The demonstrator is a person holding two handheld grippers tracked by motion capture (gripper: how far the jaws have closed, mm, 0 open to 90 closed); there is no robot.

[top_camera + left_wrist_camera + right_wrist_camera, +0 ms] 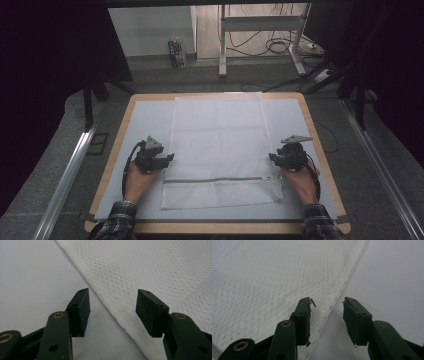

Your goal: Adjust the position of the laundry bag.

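A white mesh laundry bag [218,150] lies flat in the middle of the table [120,145]. The left tongs [167,159] and right tongs [272,157] sit at its 2 side edges, both released, each straddling the bag's hem.

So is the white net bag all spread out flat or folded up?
Spread flat: the white mesh bag lies smooth on the table mat, no folds.
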